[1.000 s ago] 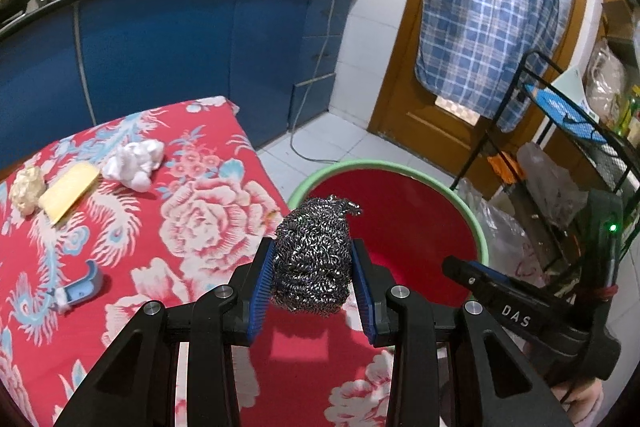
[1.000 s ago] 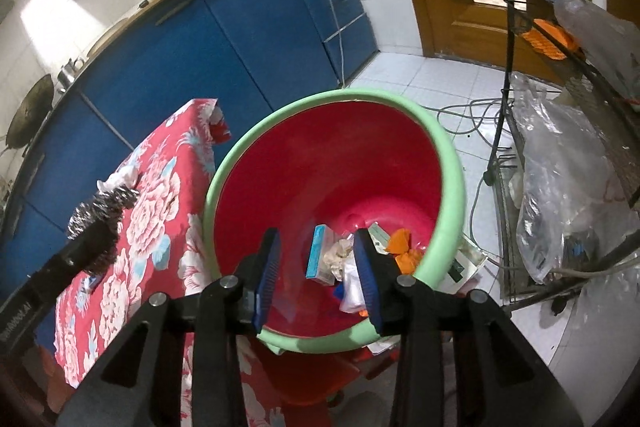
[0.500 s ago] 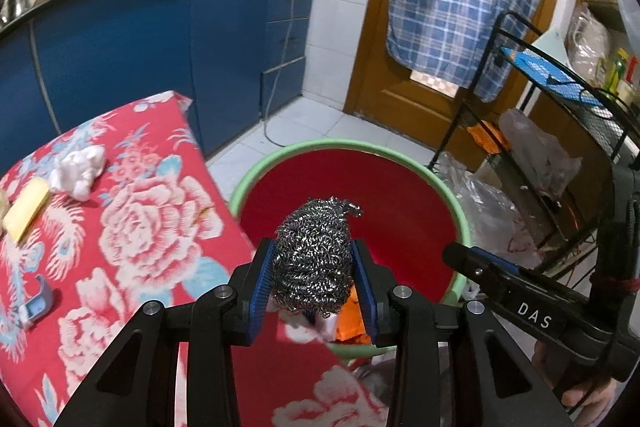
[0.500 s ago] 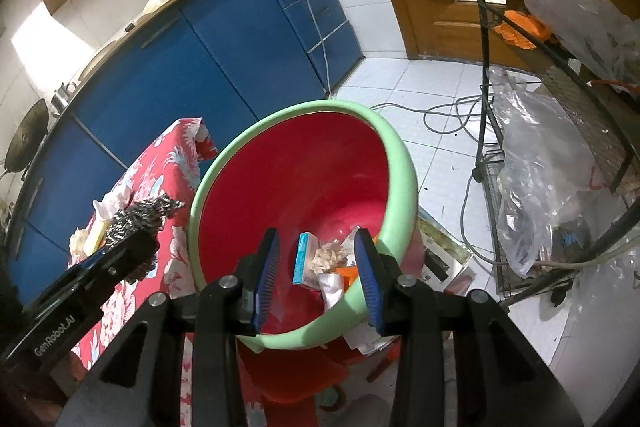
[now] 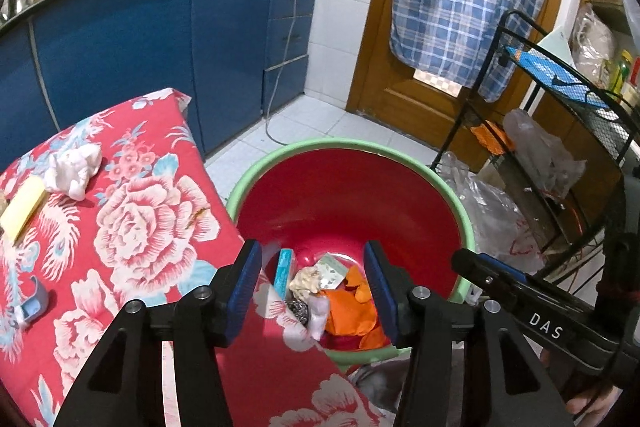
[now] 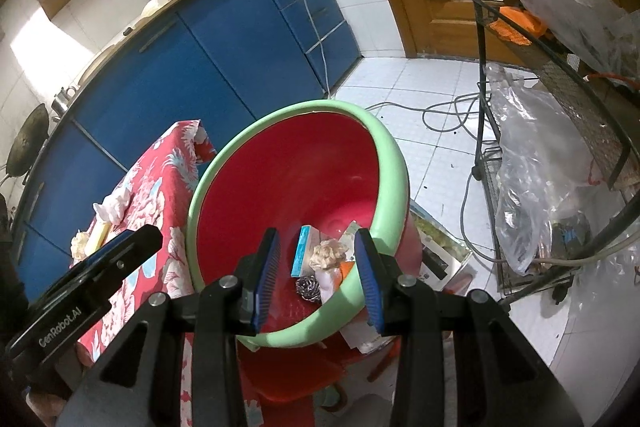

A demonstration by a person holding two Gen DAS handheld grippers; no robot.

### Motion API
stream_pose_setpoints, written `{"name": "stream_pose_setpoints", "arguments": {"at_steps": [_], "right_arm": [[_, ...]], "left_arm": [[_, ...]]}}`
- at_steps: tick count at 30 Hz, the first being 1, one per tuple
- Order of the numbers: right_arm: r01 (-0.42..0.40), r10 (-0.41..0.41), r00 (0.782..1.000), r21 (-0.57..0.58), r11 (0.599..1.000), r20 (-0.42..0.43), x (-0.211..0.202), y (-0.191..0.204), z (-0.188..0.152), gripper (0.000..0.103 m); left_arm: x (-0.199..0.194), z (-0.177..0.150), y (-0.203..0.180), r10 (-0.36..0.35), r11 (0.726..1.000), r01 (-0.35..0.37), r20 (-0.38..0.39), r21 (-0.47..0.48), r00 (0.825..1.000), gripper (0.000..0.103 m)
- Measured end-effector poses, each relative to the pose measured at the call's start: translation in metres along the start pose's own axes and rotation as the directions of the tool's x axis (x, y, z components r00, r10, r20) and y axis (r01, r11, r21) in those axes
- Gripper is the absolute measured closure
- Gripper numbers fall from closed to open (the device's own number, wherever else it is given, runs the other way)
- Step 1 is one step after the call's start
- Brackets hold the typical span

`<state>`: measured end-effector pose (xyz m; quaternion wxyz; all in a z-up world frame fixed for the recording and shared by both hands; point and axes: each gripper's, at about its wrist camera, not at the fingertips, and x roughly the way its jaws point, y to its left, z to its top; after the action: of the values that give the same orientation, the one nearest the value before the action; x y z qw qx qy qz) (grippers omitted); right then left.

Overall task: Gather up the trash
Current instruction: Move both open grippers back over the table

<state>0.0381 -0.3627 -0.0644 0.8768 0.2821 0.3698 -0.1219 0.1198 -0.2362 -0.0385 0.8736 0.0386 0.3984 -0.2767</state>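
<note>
With nothing between them, left tongs [image 5: 312, 291] are opening over the red bin [image 5: 466, 227]; right tongs [image 6: 316, 277] part-open, empty. Steel scrubber [image 5: 298, 308] lies inside the bin. Risk: swinging back for the tissue wad [image 5: 74, 167] and sponge [image 5: 22, 213] on the table [image 5: 152, 227], left tongs may clip the bin rim or snag the cloth.
</note>
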Motion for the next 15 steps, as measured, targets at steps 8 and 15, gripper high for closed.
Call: {"name": "stream_pose_setpoints", "arguments": {"at_steps": [8,15], "right_arm": [[-0.012,0.012,1.0,-0.02,1.0,-0.001,-0.003,0.011,-0.002,0.06],[-0.028,0.028,1.0,-0.043,0.999,-0.005,-0.006,0.024,-0.004,0.059]], "left_arm": [[-0.012,-0.003,0.021,0.035,0.999,-0.034,0.015,-0.033,0.999,0.048],[-0.025,-0.005,0.049,0.087,0.994,-0.084,0.027,-0.076,0.996,0.048]]}}
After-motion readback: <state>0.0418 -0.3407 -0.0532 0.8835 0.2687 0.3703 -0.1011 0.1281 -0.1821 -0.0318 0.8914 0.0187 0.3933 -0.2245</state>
